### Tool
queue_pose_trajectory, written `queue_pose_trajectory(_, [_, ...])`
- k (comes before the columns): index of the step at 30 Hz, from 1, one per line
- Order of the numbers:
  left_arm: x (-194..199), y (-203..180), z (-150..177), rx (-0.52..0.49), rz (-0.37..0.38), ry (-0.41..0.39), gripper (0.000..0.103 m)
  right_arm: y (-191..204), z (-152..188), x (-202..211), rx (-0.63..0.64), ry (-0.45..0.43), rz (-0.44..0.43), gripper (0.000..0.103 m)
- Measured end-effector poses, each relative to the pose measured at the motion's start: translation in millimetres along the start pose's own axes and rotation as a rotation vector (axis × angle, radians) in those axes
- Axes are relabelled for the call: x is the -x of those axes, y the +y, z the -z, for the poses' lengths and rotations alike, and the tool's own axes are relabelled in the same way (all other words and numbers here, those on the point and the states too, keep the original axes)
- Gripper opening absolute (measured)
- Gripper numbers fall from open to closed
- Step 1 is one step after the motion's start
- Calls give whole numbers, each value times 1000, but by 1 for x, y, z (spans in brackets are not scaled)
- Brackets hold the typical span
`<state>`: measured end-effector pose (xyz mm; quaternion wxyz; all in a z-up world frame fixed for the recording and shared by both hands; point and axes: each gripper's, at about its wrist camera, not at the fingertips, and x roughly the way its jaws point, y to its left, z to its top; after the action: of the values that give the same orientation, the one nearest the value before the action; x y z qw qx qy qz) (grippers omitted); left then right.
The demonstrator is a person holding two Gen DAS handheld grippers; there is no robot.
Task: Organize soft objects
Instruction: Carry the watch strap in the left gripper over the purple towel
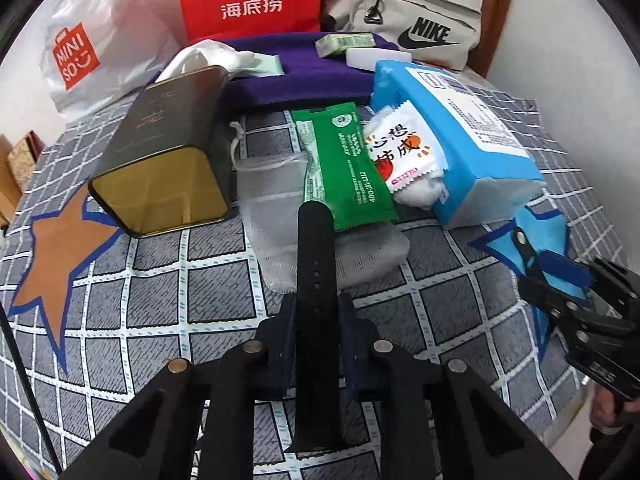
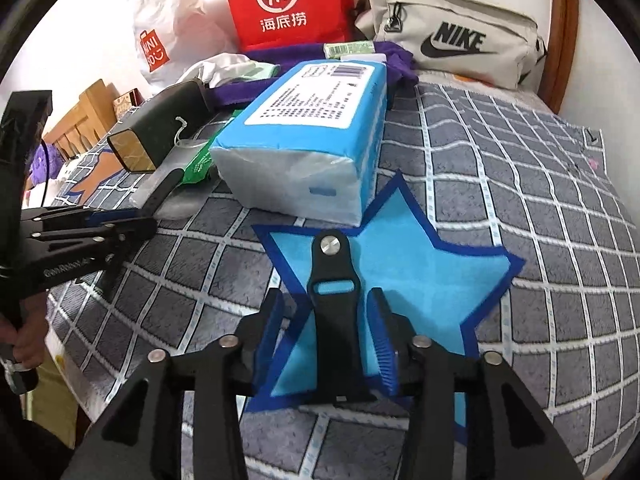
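Black strap halves occupy both sets of jaws. Left gripper [image 1: 316, 312]: pads closed on the perforated watch strap [image 1: 314, 264], whose tip lies over a translucent mesh pouch [image 1: 276, 196]. Right gripper [image 2: 326, 312]: jaws partly spread, pads standing clear of the buckle strap [image 2: 334, 296], which rests on the blue star patch [image 2: 420, 264]. Ahead of the left jaws lie a green sachet [image 1: 348, 164] and a white snack packet [image 1: 404, 152]; a dark tin [image 1: 160, 152] lies to one side and a blue tissue pack [image 2: 316, 132] flanks the other, touching the star's far point. Checked bedcover [image 2: 520, 184] lies open on the tissue pack's far side, out to the mattress edge. Bags line the far wall.
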<state>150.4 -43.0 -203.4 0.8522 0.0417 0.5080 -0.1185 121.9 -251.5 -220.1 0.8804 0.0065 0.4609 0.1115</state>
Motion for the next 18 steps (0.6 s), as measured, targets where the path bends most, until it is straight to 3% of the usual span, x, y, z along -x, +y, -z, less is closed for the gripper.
queue_pose_trajectory(2, [2, 4, 1, 22, 29, 4, 19, -1, -1, 0, -7, -8, 8, 43])
queue_pose_trajectory(4, [7, 7, 6, 31, 44, 4, 19, -3, 0, 1, -4, -13, 40, 27])
queue_pose_trajectory(8, [18, 14, 15, 51, 63, -6, 19, -9, -2, 8, -34, -9, 15, 26])
queue_pose_trajectory(18, [48, 53, 31, 132, 21, -43, 19, 7, -3, 23, -36, 0, -30, 25])
